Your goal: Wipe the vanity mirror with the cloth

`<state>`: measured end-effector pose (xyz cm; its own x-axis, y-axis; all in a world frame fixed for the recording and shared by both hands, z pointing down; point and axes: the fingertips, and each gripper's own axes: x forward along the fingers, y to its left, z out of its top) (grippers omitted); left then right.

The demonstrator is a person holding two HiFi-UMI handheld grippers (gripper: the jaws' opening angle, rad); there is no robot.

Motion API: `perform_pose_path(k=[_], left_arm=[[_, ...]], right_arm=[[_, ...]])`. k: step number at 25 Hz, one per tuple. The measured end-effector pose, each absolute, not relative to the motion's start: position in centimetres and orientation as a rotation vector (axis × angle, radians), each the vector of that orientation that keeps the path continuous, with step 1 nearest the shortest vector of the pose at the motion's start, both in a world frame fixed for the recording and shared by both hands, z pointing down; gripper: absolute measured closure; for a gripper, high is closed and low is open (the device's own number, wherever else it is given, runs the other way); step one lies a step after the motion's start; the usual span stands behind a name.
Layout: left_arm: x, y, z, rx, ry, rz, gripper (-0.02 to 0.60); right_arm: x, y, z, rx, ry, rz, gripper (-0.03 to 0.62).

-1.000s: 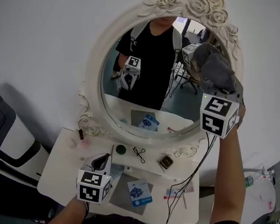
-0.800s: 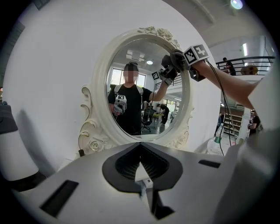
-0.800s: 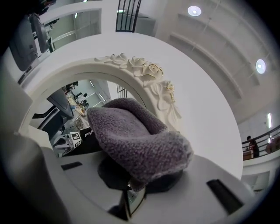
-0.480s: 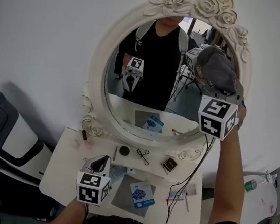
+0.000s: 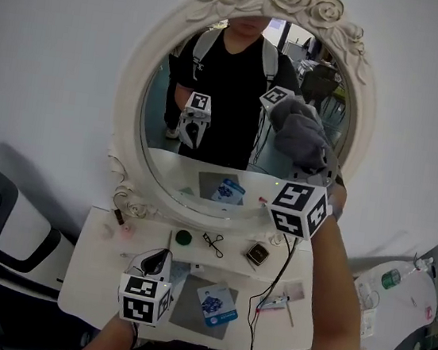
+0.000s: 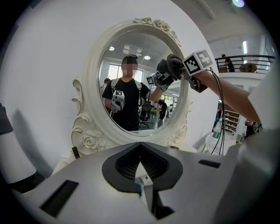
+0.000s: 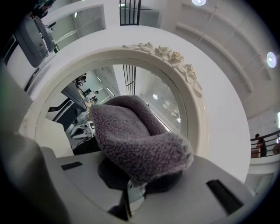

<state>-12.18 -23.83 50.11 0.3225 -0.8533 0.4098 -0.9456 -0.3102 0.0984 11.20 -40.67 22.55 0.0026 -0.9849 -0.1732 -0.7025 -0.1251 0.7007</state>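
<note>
Down and leftward goes the right tongs (image 5: 306, 172) since a second ago, sliding from the upper right of the glass toward its right-middle. They are pinching the grey cloth (image 5: 298, 134) by one bunched edge. In the right gripper view the fuzzy wad is folding out beyond the tips and hiding them. That wad is looking pressed to the vanity mirror (image 5: 228, 107), meeting its own reflection.

By my reading the cloth is handling soft, light and floppy, so gripping it by the gathered edge is leaving the loose bulk free to flatten on the glass. Its length is running from the tips up and slightly left in the head view, pointing at the mirror.

The mirror is standing upright on the white table (image 5: 86, 273), an oval with its long axis near vertical, facing the person. It is glass in an ornate frame, so I am judging it fragile and better pressed lightly.

The left tongs (image 5: 155, 264) are hanging low over the table, pressed together on nothing.
</note>
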Motion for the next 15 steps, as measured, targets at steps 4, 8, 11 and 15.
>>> perform_pose_path(k=[4,8,11,15], left_arm=[[-11.4,-24.1,50.1,2.293,-1.596,0.423,0.578],[-11.0,-24.3,50.0,2.304,-1.593,0.431,0.578],[-10.8,-24.3,50.0,2.306,-1.589,0.440,0.578],[-10.6,-24.3,49.9,2.308,-1.592,0.440,0.578]], right_arm=[[11.4,-40.7,25.9,1.839,-1.745,-0.846,0.559],[11.4,-40.8,28.9,1.805,-1.770,-0.769,0.559],[11.5,-40.8,31.1,1.780,-1.774,-0.724,0.559],[11.6,-40.8,34.0,1.739,-1.774,-0.673,0.559]])
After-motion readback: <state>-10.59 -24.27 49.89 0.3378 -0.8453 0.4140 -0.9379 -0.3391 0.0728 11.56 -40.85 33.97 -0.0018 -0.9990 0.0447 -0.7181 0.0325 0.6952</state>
